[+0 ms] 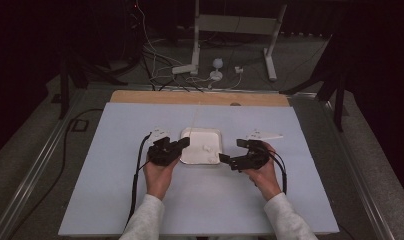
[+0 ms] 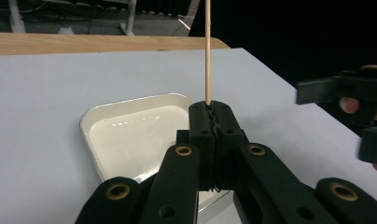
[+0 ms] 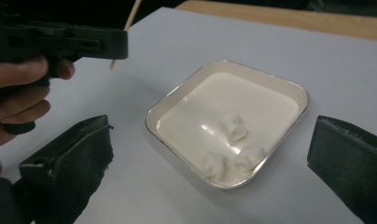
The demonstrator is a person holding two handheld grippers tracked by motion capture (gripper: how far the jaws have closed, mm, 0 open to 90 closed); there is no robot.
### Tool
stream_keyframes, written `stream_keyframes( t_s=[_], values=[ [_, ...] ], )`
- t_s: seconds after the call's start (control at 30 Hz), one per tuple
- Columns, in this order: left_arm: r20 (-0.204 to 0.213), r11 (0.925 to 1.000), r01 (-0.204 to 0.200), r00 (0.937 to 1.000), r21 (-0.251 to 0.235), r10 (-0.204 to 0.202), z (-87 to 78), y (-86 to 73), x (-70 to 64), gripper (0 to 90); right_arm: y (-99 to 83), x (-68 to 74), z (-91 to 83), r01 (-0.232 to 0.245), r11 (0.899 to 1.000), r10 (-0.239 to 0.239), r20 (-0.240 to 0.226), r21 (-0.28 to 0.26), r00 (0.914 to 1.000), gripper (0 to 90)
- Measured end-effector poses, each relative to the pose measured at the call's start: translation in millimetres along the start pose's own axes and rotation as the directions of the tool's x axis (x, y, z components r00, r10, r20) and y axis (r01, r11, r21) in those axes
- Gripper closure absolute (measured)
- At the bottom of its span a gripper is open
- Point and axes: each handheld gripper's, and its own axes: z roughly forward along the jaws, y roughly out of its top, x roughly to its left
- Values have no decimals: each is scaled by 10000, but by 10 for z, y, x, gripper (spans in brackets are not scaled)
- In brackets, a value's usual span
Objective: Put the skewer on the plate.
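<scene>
— Forearms in pale sleeves come in at the bottom of the high view, over the light blue table mat [image 1: 115, 190]. What stands in the middle of it?

— One square white dish [image 3: 294, 93], between the two tools. Three small white lumps [image 3: 233, 127] lie in it, all toward one side; the other half is bare and glossy. What they are made of is hard to make out.

— And the tools?

— Left gripper [image 2: 210, 116] has its jaws pressed together on a thin wooden skewer [image 2: 207, 51], which stands upright just over the dish's near rim; its top is cut off by the frame. Right gripper [image 3: 210, 154] has its jaws wide apart, the dish between them farther off, holding nothing.

— Anything else around?

— Bare wood strip [image 1: 200, 97] along the mat's far edge, then white stand legs [image 1: 235, 30] and loose cables [image 1: 155, 65] on the dark floor.
</scene>
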Motion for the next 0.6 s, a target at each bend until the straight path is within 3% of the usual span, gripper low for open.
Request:
stream_keyframes(
  t_s=[0.23, 0.6],
  values=[
    [-140, 9994, 157, 9998, 300, -153, 141, -35, 32, 900, -133, -37, -194, 78, 9982, -72, 105, -592, 9999, 0],
    [-420, 9962, 411, 9984, 763, -380, 350, -105, 17, 900, -312, -119, -453, 59, 9978, -33, 391, -667, 9992, 0]
  ],
)
